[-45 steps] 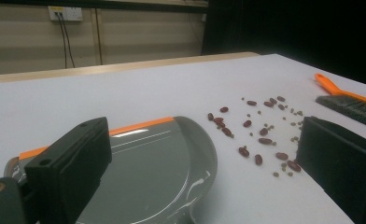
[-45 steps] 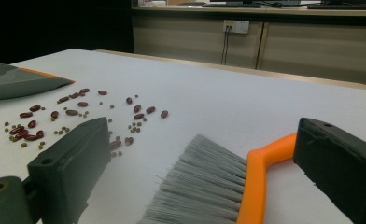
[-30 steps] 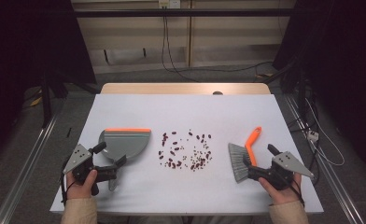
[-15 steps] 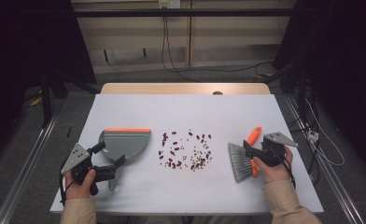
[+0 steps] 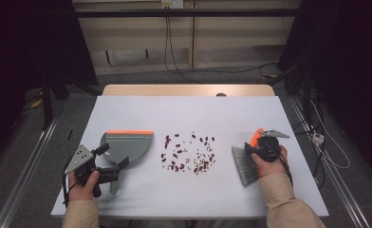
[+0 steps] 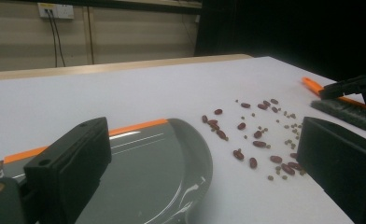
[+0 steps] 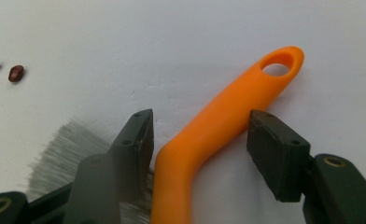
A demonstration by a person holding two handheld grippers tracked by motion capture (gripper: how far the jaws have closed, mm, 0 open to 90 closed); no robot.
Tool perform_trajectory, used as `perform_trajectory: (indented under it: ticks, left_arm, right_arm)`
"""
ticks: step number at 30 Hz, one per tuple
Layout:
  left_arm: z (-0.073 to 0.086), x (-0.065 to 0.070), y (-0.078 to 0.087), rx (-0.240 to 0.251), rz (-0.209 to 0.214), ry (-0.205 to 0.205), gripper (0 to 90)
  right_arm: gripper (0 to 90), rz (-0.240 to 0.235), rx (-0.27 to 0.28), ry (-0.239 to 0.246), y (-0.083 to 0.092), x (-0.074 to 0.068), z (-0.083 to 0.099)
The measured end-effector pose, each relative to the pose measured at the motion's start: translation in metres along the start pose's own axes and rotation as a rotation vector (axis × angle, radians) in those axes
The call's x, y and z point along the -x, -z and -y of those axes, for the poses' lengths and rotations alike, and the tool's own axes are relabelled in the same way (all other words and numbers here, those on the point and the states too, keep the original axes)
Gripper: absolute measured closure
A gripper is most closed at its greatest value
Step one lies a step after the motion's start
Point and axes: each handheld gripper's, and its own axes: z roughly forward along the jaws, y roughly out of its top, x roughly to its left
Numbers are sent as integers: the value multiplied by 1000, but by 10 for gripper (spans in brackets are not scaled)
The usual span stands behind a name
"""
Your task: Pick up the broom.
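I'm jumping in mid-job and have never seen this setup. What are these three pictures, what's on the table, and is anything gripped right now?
No robot arm here: a person holds a two-jaw gripper in each hand.

The high view looks down on the white table from above the person's side. It shows the left gripper by the grey dustpan, and the right gripper over the brush.

The other two pictures come from cameras riding on the grippers, looking along their black jaws.

In the left gripper view, the jaws stand wide apart with the dustpan between them. Beyond it lie scattered red beans and small crumbs.

In the right gripper view, the brush's orange handle lies between the jaws. They have just been closing, but gaps show on both sides, so nothing is gripped yet.
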Motion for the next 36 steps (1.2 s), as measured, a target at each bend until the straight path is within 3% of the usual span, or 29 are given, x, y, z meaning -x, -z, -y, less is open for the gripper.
perform_trajectory:
  ticks: [3,5,7,13,22,31,36]
  left_arm:
    - [0,1,-1,-3,6,-5,31]
    - [0,2,-2,1,7,-1,31]
    - [-1,2,-2,1,8,-4,31]
    - [-1,2,-1,4,4,-4,31]
    - [-2,5,-3,3,8,-20,31]
    - [-4,8,-6,1,13,-35,32]
    - [-5,11,-9,-1,22,-41,32]
  right_arm:
    - [479,5,-37,42,-1,-1,-5]
    - [546,-12,-63,48,-1,-4,-7]
    - [551,-19,-66,52,-1,-4,-8]
    - [677,-77,-108,11,6,-3,-8]
    - [670,-77,-142,32,2,-6,-12]
    - [680,-62,-228,-13,-1,-8,-22]
    - [682,-58,-223,-28,-1,-8,-21]
